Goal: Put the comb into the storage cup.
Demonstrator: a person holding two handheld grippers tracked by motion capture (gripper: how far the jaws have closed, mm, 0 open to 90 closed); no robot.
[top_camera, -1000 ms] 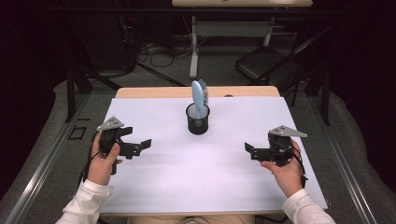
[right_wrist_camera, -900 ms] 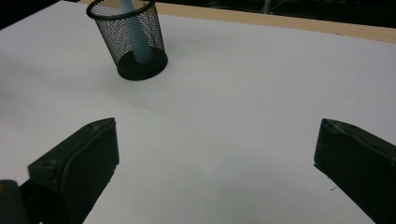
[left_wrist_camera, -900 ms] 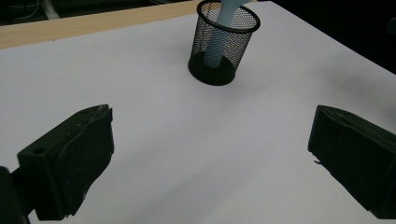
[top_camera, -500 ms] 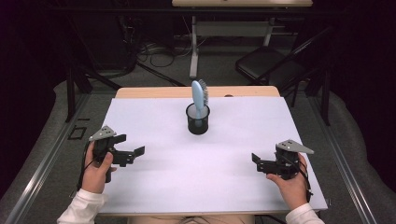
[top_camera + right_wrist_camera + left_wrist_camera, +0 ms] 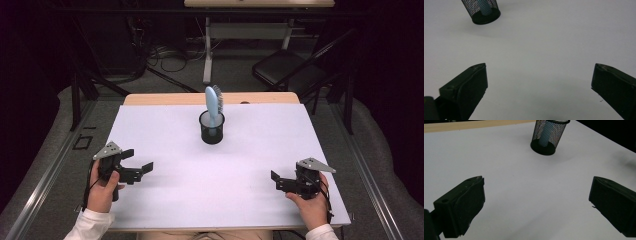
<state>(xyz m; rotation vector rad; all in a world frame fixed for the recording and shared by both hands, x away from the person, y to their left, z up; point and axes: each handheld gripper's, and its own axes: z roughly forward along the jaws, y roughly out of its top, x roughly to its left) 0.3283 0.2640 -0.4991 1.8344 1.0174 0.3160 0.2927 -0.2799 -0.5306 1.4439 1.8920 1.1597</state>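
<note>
Left tool (image 5: 136, 166) at 8 o'clock and right tool (image 5: 278, 181) at 4, both gaping, gripping nothing, hovering over the desk (image 5: 165, 135); hairbrush (image 5: 213, 102) standing in mesh cup (image 5: 212, 129) at 12; likely idling; approach squarely if reaching.

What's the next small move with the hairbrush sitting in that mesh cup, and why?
Probably bring the right gripper forward toward the hairbrush. It stands upright in the mesh cup at mid-table, its top well clear of the rim, and both the right and the left gripper are open, empty and near the front edge.
</note>
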